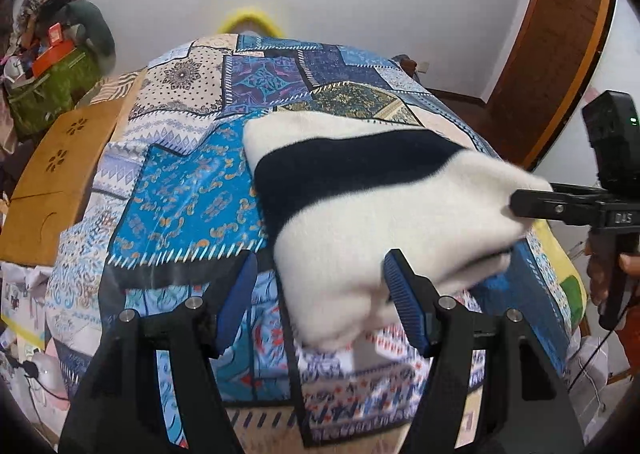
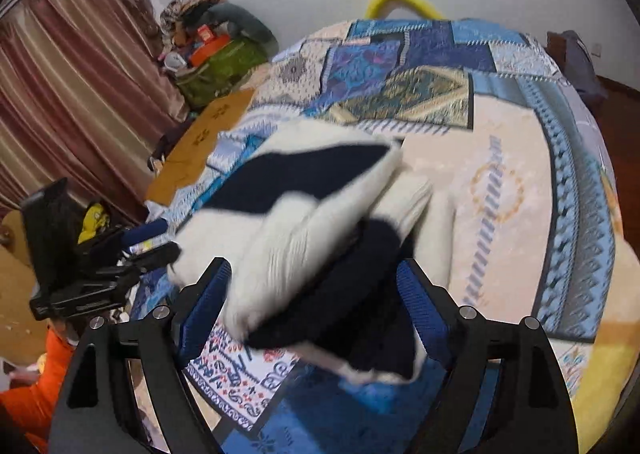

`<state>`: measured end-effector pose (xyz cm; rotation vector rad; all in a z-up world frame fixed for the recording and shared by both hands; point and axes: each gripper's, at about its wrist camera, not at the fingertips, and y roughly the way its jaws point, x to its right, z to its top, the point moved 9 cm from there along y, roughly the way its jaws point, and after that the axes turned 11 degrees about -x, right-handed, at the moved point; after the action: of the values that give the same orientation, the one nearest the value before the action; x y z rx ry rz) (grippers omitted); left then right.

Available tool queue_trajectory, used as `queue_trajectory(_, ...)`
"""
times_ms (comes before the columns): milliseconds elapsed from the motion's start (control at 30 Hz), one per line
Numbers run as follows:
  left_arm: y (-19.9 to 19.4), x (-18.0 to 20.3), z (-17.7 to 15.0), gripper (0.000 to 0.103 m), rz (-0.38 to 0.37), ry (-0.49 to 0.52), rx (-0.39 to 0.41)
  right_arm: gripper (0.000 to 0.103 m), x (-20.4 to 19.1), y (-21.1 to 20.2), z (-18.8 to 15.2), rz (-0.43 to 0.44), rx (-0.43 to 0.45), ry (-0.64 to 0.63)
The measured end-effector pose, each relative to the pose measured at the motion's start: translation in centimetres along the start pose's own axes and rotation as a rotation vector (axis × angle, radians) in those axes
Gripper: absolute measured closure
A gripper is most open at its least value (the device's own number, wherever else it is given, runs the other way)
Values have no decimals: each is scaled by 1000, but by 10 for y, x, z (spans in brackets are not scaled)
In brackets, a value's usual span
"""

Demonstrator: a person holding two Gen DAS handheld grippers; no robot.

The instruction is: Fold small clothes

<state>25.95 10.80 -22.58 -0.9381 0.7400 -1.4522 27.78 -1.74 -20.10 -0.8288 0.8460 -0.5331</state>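
A folded white knit garment with a wide dark navy band (image 1: 372, 198) lies on the patchwork bedspread (image 1: 188, 190). My left gripper (image 1: 320, 294) is open, and the garment's near corner sits between its blue pads without being pinched. My right gripper (image 2: 316, 306) is open around the garment's near end (image 2: 304, 238), which looks blurred. In the left wrist view the right gripper (image 1: 520, 206) touches the garment's right edge. In the right wrist view the left gripper (image 2: 160, 246) is at the garment's left edge.
A brown wooden board (image 1: 60, 174) lies along the bed's left side. A green bag heaped with clutter (image 1: 52, 66) stands behind it. A yellow hoop (image 1: 248, 20) is at the bed's far end. A wooden door (image 1: 560, 54) is on the right, curtains (image 2: 68, 86) on the left.
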Motion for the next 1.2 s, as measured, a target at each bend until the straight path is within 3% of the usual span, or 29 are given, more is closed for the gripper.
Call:
queue_trajectory(167, 21, -2, -25, 37, 23, 23, -83, 23, -7, 14, -6, 6, -5, -1)
queue_trajectory(233, 32, -1, -31, 37, 37, 33, -110, 38, -6, 16, -5, 23, 7, 18)
queue_trajectory(300, 40, -1, -33, 37, 39, 19, -119, 60, -7, 19, -3, 49, 11, 33)
queue_trajectory(467, 41, -7, -27, 40, -19, -75, -91, 79, -17, 3, 0, 10, 67, -29)
queue_trajectory(633, 32, -8, -26, 43, -17, -91, -35, 82, -29, -24, 2, -15, 123, -103)
queue_trajectory(900, 43, -32, -38, 44, -89, -210, -77, 82, -11, -8, -17, -31, 100, -82)
queue_trajectory(1133, 33, -50, -52, 46, -28, -249, -73, 82, 12, 11, -39, -5, 70, 1)
queue_trajectory(1200, 31, -62, -57, 52, 60, -257, -87, 82, 13, 11, -42, -2, 75, 12)
